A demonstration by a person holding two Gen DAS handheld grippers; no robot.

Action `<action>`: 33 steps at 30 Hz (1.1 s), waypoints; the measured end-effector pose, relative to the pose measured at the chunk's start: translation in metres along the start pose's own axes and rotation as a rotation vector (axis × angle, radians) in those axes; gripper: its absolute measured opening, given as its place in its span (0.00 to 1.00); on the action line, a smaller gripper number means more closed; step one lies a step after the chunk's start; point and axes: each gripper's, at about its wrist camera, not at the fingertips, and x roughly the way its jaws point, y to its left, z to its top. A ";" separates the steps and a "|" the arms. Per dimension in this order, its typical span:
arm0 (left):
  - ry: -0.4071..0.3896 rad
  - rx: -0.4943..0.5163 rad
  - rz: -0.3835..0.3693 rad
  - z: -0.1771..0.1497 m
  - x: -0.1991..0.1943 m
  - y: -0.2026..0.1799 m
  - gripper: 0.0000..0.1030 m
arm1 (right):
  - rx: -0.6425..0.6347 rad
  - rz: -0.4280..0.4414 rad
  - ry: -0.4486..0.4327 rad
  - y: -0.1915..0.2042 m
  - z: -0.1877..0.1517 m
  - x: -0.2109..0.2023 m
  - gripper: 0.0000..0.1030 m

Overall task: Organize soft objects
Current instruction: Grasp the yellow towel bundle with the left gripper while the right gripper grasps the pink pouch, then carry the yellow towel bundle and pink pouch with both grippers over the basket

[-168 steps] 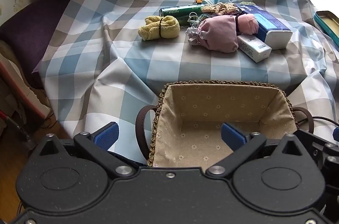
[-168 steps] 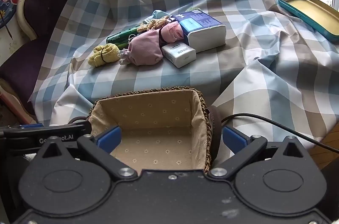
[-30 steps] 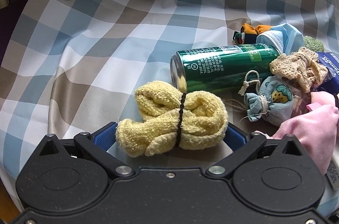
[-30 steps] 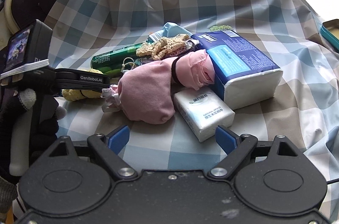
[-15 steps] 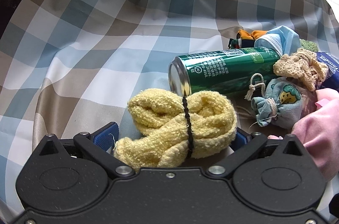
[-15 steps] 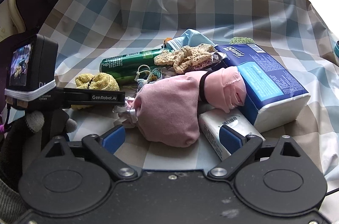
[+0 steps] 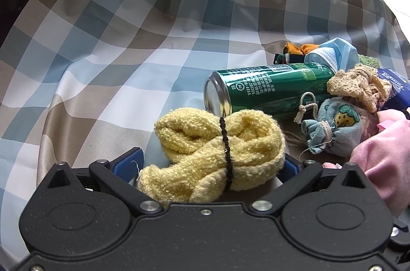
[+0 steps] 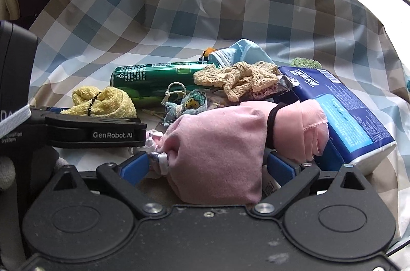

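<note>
A yellow towel bundle [image 7: 217, 153] tied with a black band lies on the checked cloth [image 7: 128, 40]. My left gripper [image 7: 208, 166] straddles it, jaws wide, blue pads at either end and not squeezing it. In the right wrist view the same towel [image 8: 102, 101] shows behind the left gripper's black body [image 8: 92, 127]. A pink cloth bundle [image 8: 217, 142] with a black hair tie lies between the fingers of my right gripper [image 8: 207, 166]. That gripper is open, its pads close beside the bundle without pressing on it.
A green can [image 7: 269, 91] lies on its side just behind the towel. Beside it are a small blue drawstring pouch [image 7: 333, 130], a beige lace cloth [image 8: 241, 81] and a blue face mask [image 8: 238, 53]. A blue tissue pack [image 8: 340, 104] sits right of the pink bundle.
My right gripper has moved forward and its jaws have widened, so the pink bundle now sits between its fingers. The left gripper has tilted a little, and the yellow towel sits deeper between its jaws.
</note>
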 end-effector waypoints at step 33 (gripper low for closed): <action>-0.046 0.042 0.000 -0.002 -0.005 -0.008 0.81 | 0.051 0.059 0.069 -0.023 -0.037 -0.048 0.71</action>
